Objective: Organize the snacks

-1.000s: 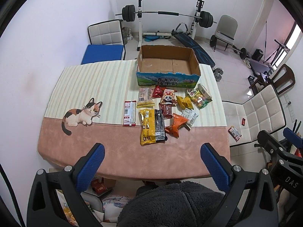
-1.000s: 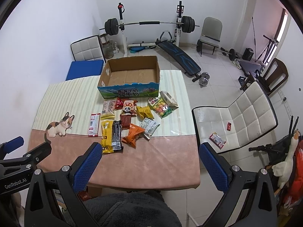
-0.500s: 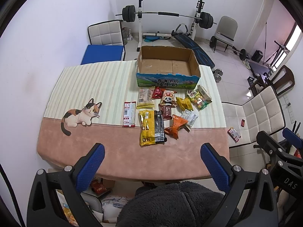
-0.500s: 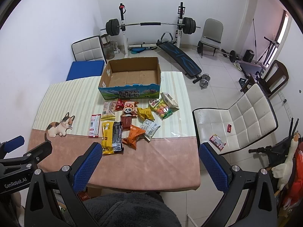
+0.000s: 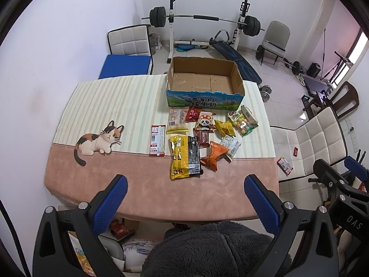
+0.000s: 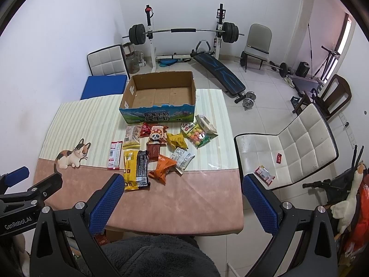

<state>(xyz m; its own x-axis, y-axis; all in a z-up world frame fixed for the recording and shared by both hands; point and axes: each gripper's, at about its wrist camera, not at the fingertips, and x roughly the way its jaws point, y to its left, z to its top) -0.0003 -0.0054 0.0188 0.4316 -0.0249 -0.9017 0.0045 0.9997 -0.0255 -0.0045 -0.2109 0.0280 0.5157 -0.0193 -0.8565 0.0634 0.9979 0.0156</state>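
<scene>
Surface (image 5: 161, 191): covered by a cloth, pink along my near edge, cream-striped beyond, with a cat picture (image 5: 98, 139) on its left part.

Cardboard box (image 5: 204, 80): open-topped, nothing inside, standing upright at the far middle of the surface. Blue printed front faces me.

Snacks, all lying flat on the surface just in front of the box, none inside it:
- red-and-white packet (image 5: 157, 140), furthest left, set apart from the cluster.
- yellow packet (image 5: 178, 160) and black packet (image 5: 193, 158), side by side and touching, nearest to me.
- orange packet (image 5: 214, 155), just right of the black one.
- brown packet (image 5: 203, 137), behind the black one.
- panda packet (image 5: 205, 121), behind the brown one.
- small red triangular packet (image 5: 191, 114), close to the box front.
- pale packet (image 5: 177, 122), left of the red one.
- yellow crinkled packet (image 5: 224, 127), right of the panda packet.
- white packet (image 5: 231, 145), right of the orange one.
- bag of coloured balls (image 5: 242, 124), at the right end of the cluster.

My left tool (image 5: 184, 191): held above the near edge of the surface, jaws spread wide, gripping nothing.

My right tool (image 6: 181, 191): likewise above the near edge, jaws spread wide, gripping nothing.

White chair (image 6: 297, 147): beside the right edge of the surface, with 2 small packets on its seat.

Barbell rack (image 5: 203, 19): against the far wall.
</scene>
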